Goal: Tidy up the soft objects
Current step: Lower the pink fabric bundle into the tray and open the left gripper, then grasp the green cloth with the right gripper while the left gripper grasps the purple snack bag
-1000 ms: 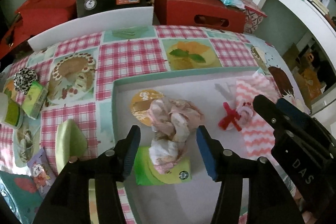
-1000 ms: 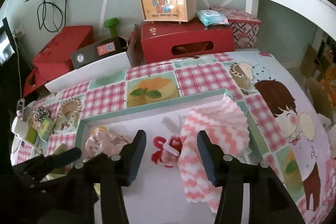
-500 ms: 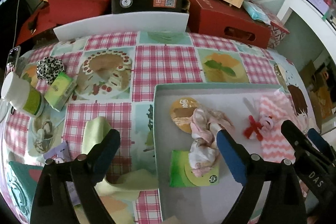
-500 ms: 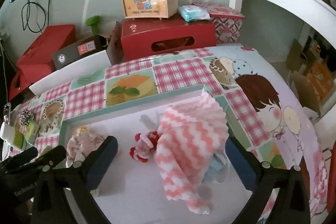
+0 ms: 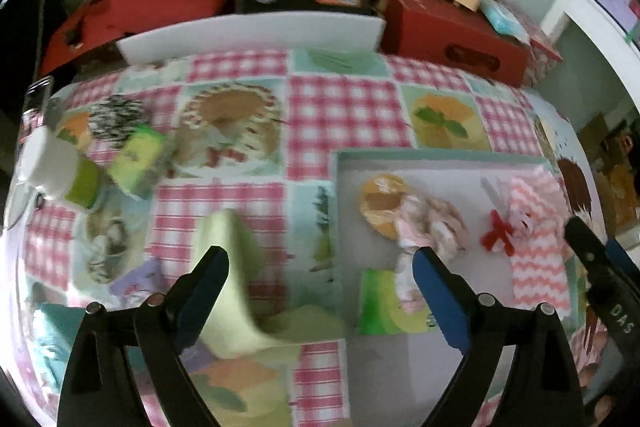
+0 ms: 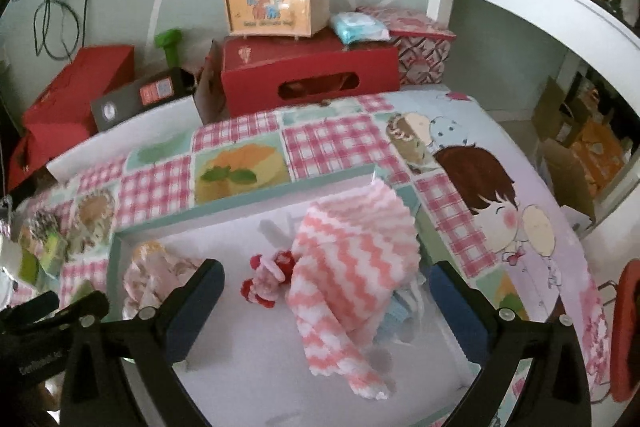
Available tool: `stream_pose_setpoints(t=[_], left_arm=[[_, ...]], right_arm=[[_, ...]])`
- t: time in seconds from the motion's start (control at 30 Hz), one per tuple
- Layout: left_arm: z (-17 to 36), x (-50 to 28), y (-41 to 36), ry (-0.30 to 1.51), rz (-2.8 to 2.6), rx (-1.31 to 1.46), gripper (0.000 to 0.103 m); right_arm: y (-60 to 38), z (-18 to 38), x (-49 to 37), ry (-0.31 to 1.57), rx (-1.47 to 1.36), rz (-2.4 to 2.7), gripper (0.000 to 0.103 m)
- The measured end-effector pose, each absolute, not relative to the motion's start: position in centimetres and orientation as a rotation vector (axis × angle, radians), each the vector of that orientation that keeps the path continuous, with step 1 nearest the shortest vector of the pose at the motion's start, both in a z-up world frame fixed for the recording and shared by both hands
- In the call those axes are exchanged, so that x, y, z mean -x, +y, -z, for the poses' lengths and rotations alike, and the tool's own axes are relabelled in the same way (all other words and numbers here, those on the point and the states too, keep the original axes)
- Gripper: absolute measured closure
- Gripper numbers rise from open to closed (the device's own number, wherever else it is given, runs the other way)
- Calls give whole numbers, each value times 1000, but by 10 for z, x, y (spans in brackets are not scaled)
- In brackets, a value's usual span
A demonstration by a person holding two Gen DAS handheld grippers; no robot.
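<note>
Inside the tray (image 6: pixel 160 221) lie a pink-striped cloth (image 6: pixel 352 263) and red toy (image 6: pixel 266 281); both grippers gape empty.

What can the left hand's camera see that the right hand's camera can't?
Only the left camera shows the pale green cloth lying on the tablecloth outside the tray, and the white-capped bottle. Only the right camera shows the white shelf and the cartoon child print in full. Both show the tray, the pink zigzag towel and the red box.

Tray (image 5: pixel 436 158) at table's (image 5: pixel 340 107) 3 o'clock side; inside it, crumpled cloth (image 5: pixel 430 227) at 9, zigzag towel (image 5: pixel 538 247) at 3, small doll (image 5: pixel 506 231) between. Boxes (image 5: pixel 448 23) behind table, 12 o'clock.
</note>
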State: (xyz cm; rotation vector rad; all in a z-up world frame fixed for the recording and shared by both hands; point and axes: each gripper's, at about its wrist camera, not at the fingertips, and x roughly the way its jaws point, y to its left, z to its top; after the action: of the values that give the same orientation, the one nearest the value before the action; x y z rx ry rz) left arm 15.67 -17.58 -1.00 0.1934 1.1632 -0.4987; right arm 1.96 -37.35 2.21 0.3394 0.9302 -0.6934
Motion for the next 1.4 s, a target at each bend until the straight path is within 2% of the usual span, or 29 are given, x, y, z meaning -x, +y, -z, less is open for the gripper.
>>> stream_pose_setpoints(t=[0.33,0.57,0.83,1.17,1.4], left_arm=[[-14,-188,-90,1131,275,-116,10],[-12,-198,-45,1164,186,-8,10],[-1,-204,-31,1224,182,27,10],[19,-221,-24,1361,235,25,10],[27,-243,-36,1493,328,-159,10]], right_arm=[[-350,-34,-33,917,-318,622,0],[-318,-33,-52,922,-303,503,0],[-252,-25,-85,954,-282,212,0],[-191,22,-109,1091,-182,11,0],[-180,34,-113,1113,-170,-46,16]])
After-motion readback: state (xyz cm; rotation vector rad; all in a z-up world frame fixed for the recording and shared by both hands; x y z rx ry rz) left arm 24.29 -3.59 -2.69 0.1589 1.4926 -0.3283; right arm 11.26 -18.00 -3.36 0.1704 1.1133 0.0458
